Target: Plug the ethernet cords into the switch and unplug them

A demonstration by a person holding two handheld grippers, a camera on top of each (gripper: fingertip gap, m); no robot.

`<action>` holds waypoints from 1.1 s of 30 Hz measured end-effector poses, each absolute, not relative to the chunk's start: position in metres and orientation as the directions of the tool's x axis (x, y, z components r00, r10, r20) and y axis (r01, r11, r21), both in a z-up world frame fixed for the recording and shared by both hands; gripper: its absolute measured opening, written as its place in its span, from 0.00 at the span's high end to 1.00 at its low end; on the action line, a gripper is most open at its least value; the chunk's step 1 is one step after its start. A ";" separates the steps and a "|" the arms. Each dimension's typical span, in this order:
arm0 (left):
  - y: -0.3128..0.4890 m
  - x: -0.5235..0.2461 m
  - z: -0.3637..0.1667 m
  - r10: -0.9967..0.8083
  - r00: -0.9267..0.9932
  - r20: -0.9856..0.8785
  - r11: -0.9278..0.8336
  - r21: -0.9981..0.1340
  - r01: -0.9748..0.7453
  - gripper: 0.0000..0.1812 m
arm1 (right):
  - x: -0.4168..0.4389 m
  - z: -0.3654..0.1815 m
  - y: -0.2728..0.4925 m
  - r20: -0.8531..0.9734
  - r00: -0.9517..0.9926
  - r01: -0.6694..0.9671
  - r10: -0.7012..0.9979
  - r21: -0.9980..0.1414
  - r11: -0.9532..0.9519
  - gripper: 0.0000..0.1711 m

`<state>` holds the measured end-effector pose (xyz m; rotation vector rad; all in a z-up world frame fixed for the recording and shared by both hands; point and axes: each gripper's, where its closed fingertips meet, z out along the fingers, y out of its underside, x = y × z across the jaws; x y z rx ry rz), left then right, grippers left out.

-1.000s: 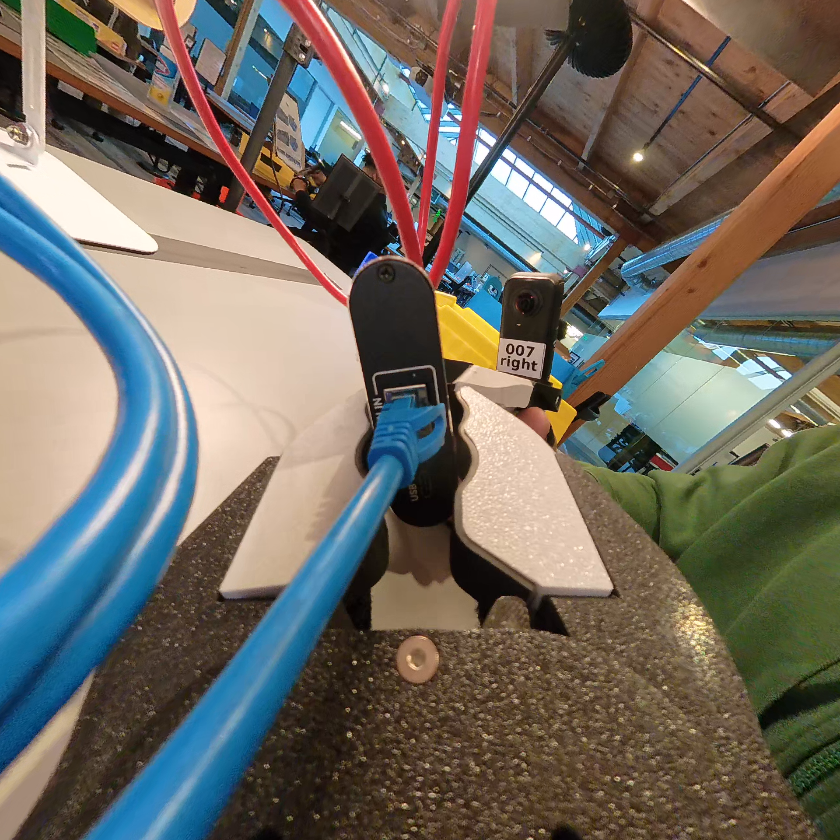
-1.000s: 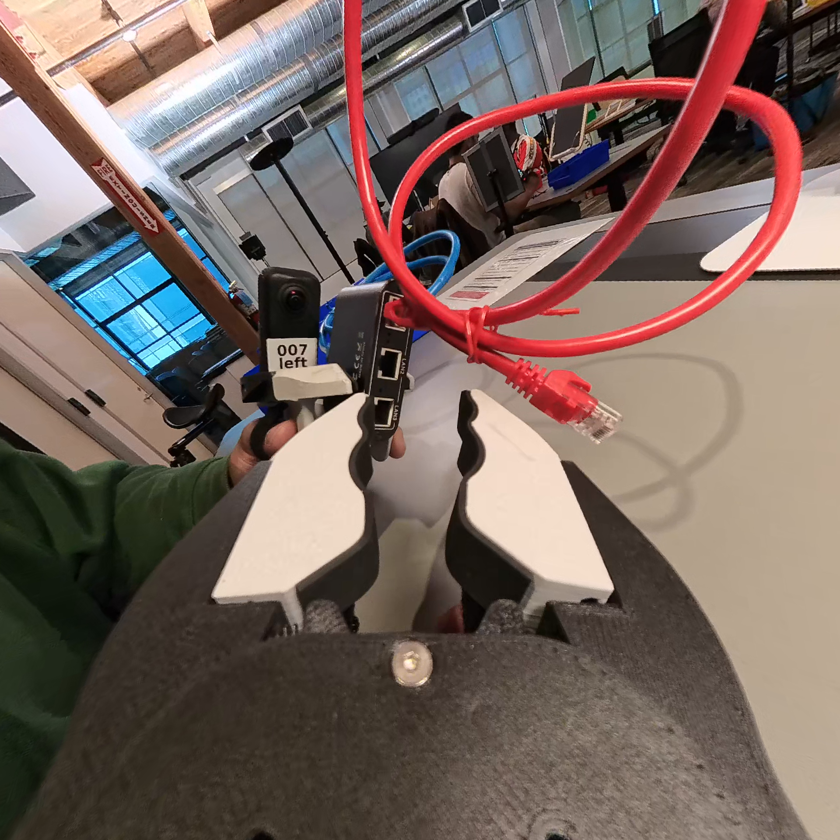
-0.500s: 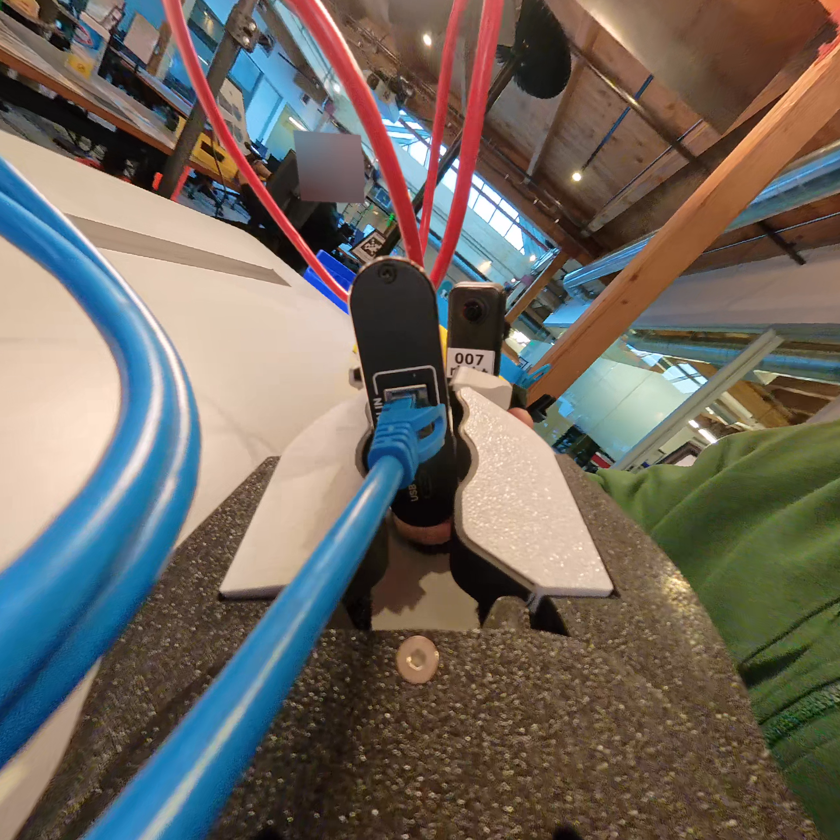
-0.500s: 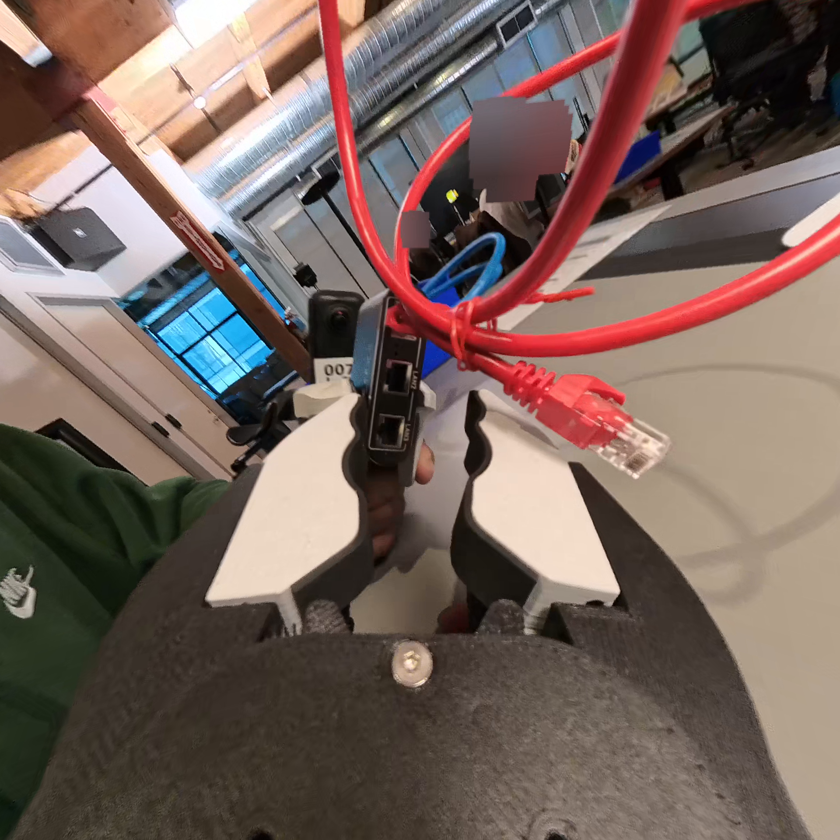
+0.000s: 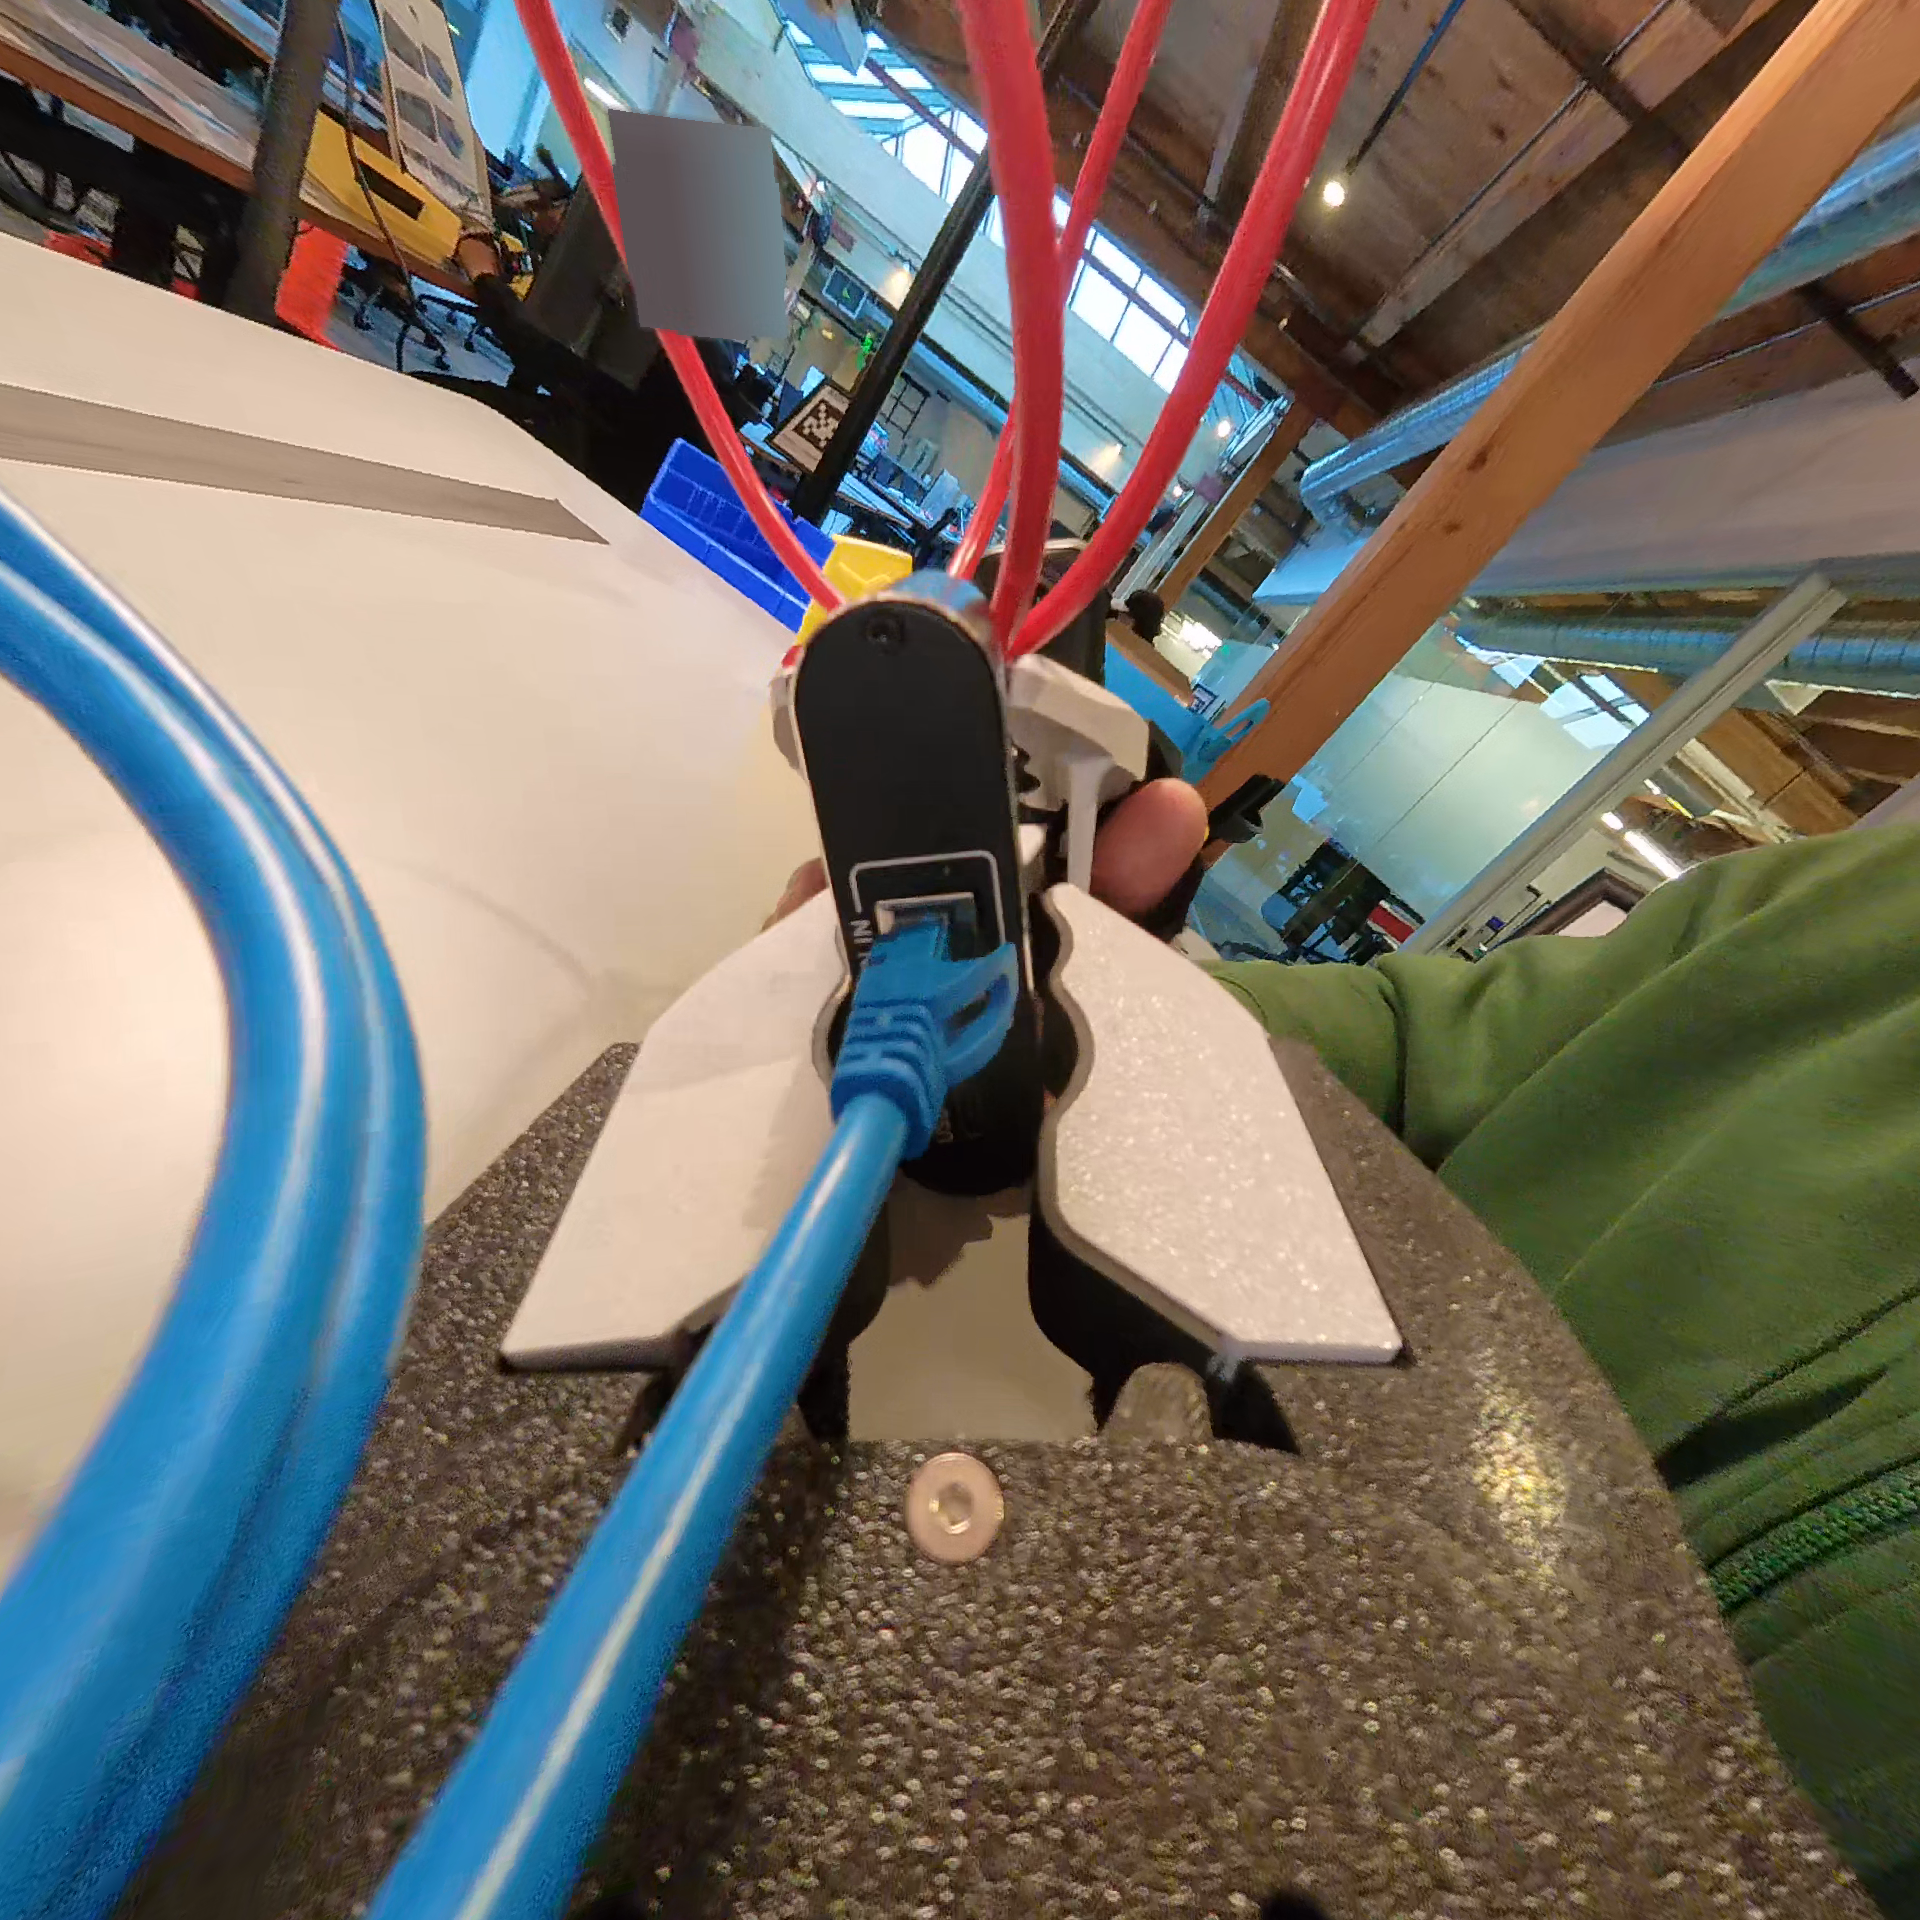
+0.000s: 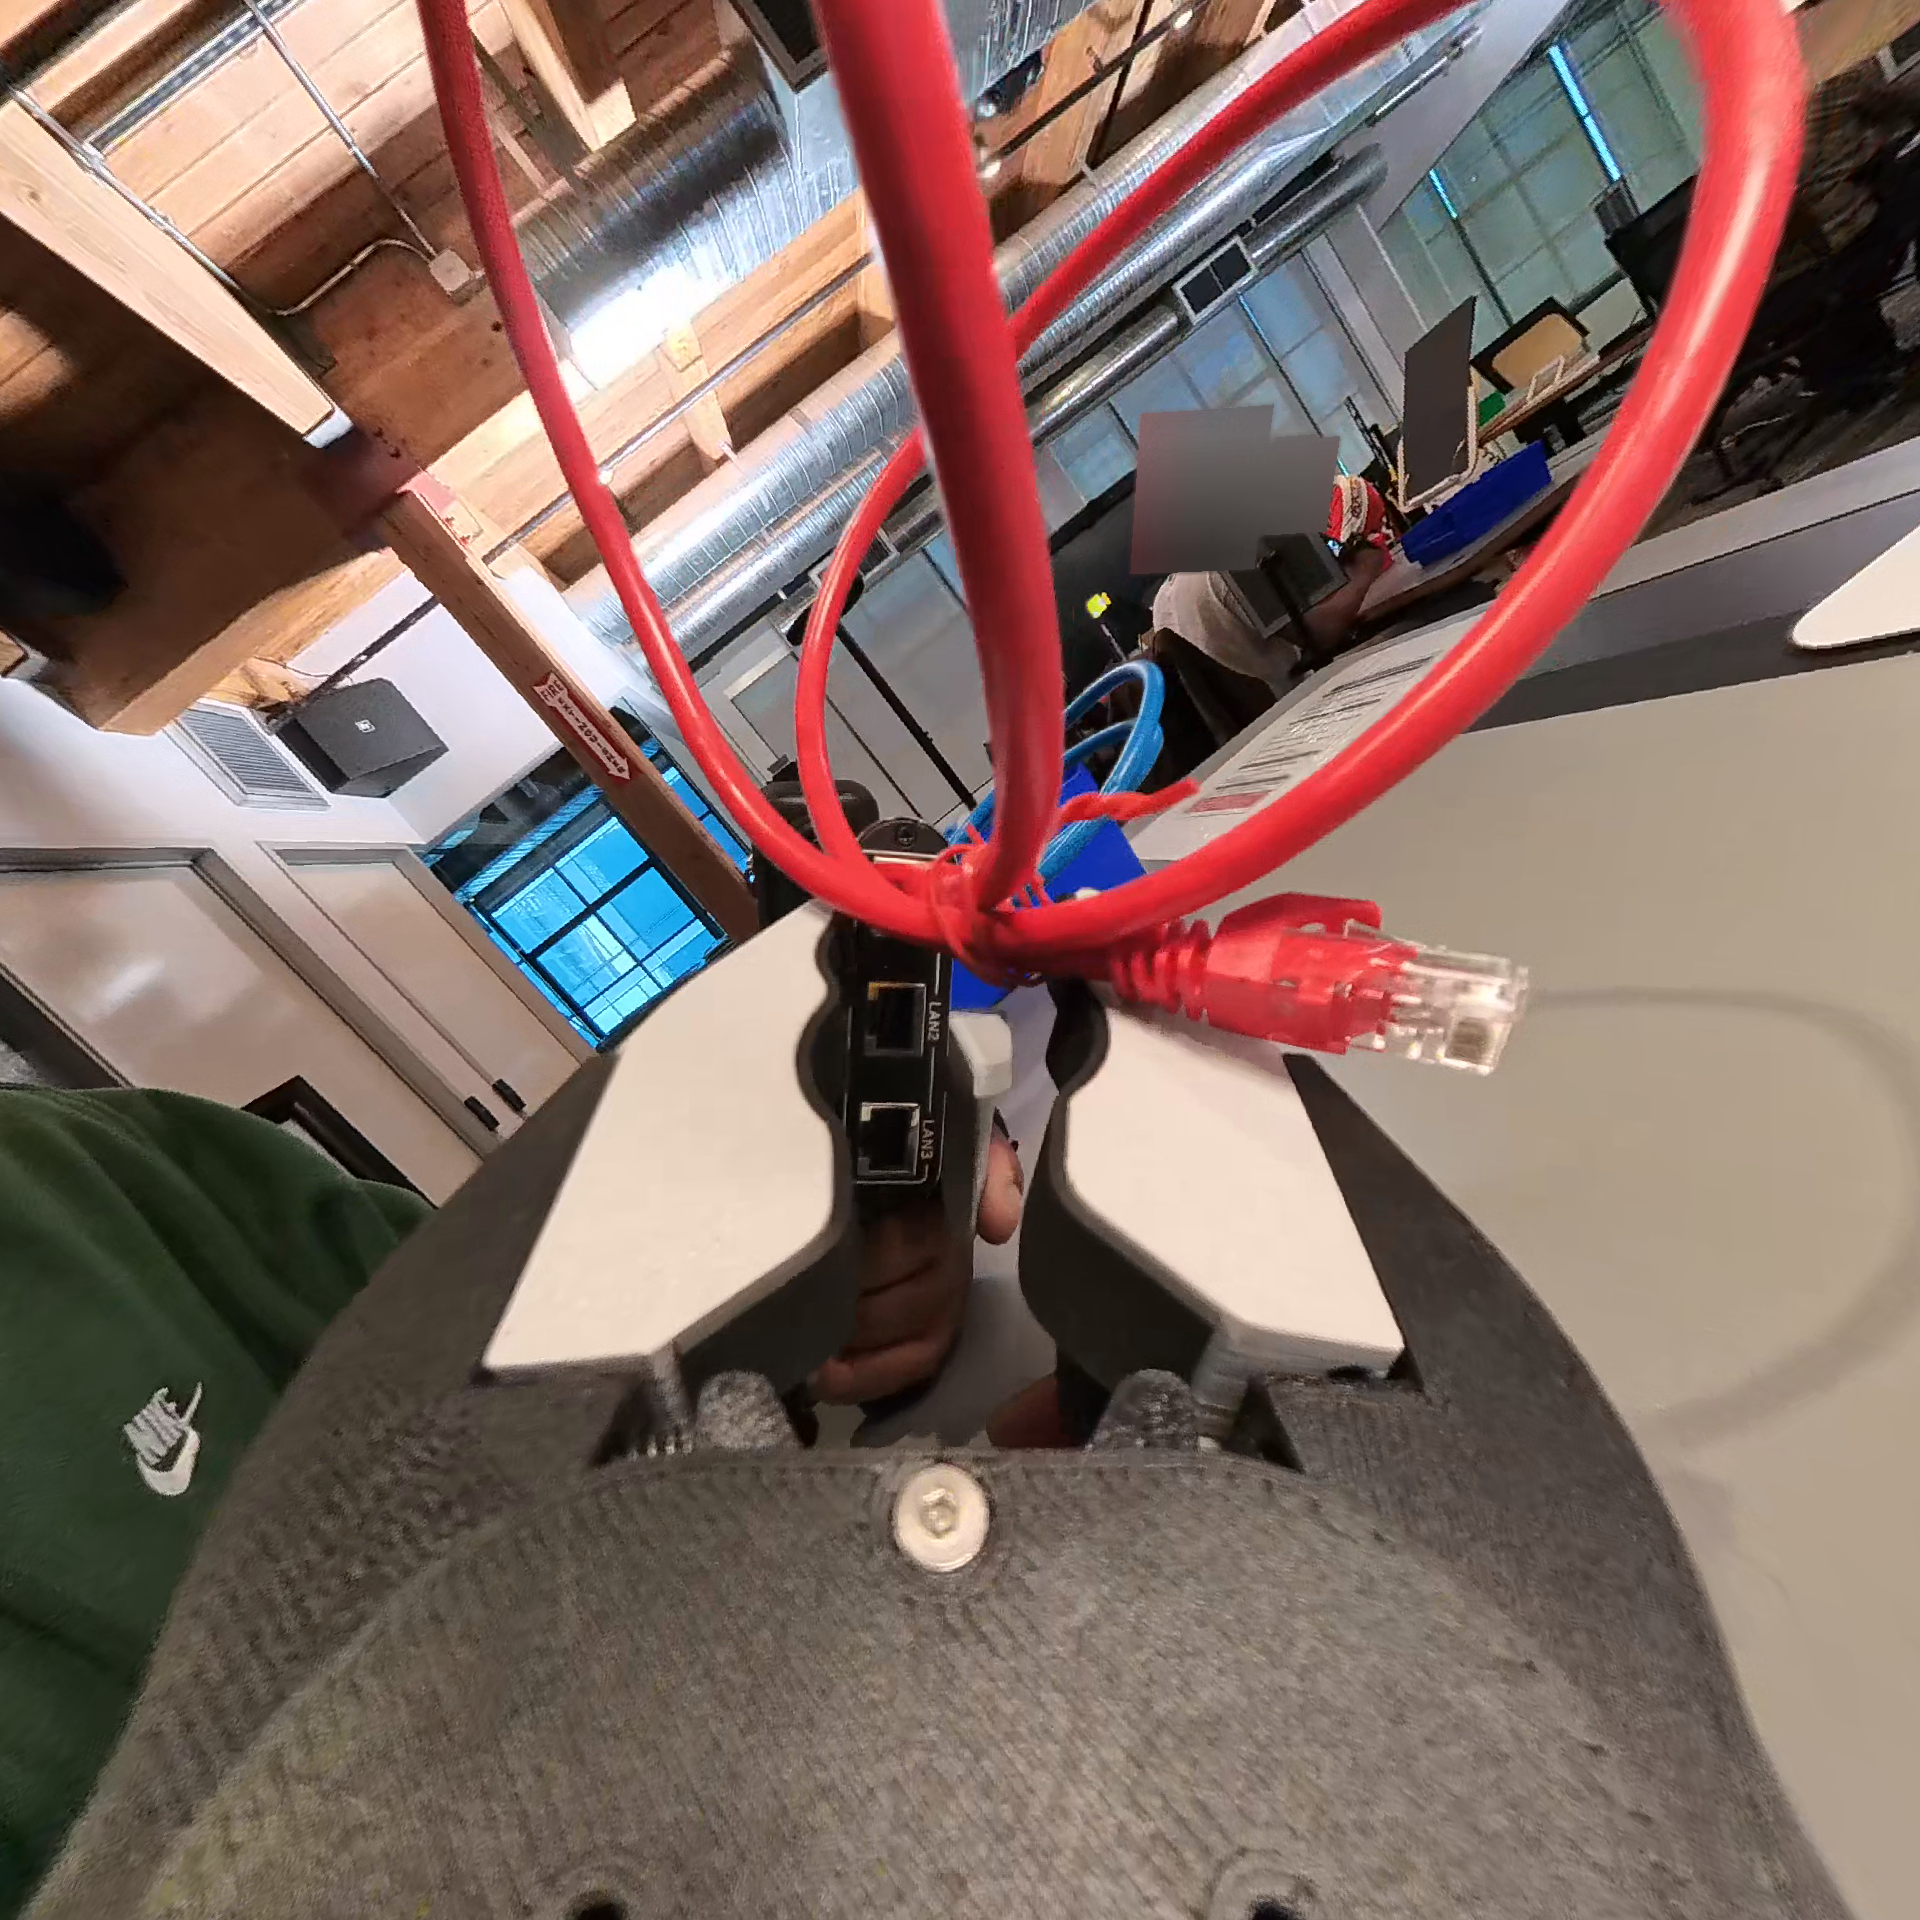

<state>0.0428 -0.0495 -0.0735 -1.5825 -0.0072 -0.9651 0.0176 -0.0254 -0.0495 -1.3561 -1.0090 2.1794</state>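
My left gripper (image 5: 935,925) is shut on a black switch (image 5: 904,779) and holds it upright above the table. A blue ethernet cord (image 5: 260,1039) is plugged by its blue plug (image 5: 914,997) into the switch's near face. A coiled red cord (image 6: 935,416), tied with a red twist tie, hangs from the top port on the switch's other face (image 6: 894,1081). Its free red plug (image 6: 1340,987) sticks out to the right. Two lower ports are empty. My right gripper (image 6: 945,966) is open, with the switch between its fingertips, close to the left finger.
A white table (image 5: 416,675) lies below both grippers; it also shows in the right wrist view (image 6: 1558,1247). The person's green sleeves (image 5: 1662,1143) (image 6: 156,1299) are at the sides. A printed sheet (image 6: 1330,717) lies at the table's far edge. Blue bins (image 5: 727,520) stand beyond the table. Both grippers' tips are close together, under 4 cm apart.
The right gripper has closed in on the switch, which now sits between its open fingers. Both views have tilted upward. The red loops and free plug have swung nearer the right gripper.
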 end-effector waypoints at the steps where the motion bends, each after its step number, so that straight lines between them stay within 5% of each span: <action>1: -0.050 0.043 -0.074 -0.495 0.655 0.571 -0.279 -0.818 0.503 0.84 | 0.018 -0.049 -0.025 -0.611 -0.464 0.047 0.642 -0.740 -0.671 0.80; 26: -0.049 0.050 -0.080 -0.495 0.644 0.583 -0.335 -0.812 0.478 0.82 | 0.023 -0.048 -0.028 -0.636 -0.484 0.055 0.601 -0.708 -0.704 0.91; 33: -0.046 0.044 -0.075 -0.483 0.673 0.560 -0.277 -0.827 0.489 0.57 | 0.027 -0.045 -0.032 -0.615 -0.523 0.066 0.590 -0.720 -0.691 0.93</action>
